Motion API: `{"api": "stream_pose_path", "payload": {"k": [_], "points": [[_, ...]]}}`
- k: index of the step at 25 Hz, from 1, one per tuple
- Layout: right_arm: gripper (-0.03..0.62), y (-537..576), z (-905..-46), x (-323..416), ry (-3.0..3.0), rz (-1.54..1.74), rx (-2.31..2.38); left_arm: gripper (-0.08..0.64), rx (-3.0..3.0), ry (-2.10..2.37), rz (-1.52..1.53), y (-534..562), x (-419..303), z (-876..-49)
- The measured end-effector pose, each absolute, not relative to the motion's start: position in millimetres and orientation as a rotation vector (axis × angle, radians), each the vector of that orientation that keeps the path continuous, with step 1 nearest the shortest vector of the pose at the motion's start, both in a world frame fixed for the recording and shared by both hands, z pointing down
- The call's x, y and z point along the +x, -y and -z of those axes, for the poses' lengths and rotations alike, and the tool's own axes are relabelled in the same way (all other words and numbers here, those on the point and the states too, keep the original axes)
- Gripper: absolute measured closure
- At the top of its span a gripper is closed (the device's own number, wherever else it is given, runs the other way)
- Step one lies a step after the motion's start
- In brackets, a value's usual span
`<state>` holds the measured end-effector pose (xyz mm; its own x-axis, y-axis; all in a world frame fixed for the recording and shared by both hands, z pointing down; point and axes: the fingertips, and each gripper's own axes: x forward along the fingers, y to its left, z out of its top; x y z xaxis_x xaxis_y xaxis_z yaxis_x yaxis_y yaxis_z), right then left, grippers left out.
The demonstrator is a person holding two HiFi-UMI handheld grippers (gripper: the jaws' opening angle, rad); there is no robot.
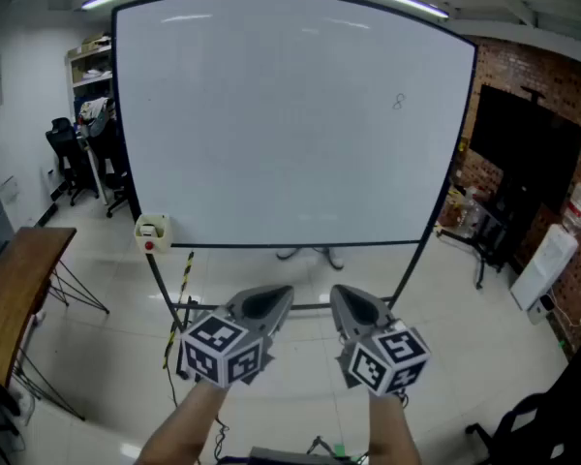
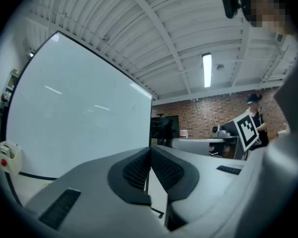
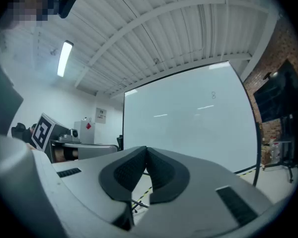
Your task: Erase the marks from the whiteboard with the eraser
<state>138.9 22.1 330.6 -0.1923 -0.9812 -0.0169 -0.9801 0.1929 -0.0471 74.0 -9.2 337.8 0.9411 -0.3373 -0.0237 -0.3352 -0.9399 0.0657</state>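
Note:
A large whiteboard [image 1: 290, 114] on a stand fills the head view; one small dark mark [image 1: 398, 102] sits near its upper right. The eraser [image 1: 152, 232], pale with a red spot, rests at the board's lower left corner, also in the left gripper view as the eraser [image 2: 6, 156]. My left gripper [image 1: 274, 300] and right gripper [image 1: 346, 300] are held side by side below the board's bottom edge, well short of it. Both are shut with nothing between the jaws. The right gripper view shows the whiteboard [image 3: 188, 118] and the mark [image 3: 213, 95].
A wooden table [image 1: 10, 294] stands at the left, office chairs [image 1: 73, 158] and shelves behind it. A dark screen [image 1: 523, 148] hangs on the brick wall at the right, with a white appliance [image 1: 542, 264] below. A yellow-black striped bar [image 1: 182, 289] leans by the stand's left leg.

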Motion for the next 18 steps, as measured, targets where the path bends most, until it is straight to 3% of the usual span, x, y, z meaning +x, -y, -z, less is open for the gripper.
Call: {"api": "stream_pose_path", "payload": {"k": [18], "points": [[0.588, 83, -357, -9, -2.713, 0.087, -1.552, 0.56, 2.841, 1.132, 0.009, 107, -94, -372]]}}
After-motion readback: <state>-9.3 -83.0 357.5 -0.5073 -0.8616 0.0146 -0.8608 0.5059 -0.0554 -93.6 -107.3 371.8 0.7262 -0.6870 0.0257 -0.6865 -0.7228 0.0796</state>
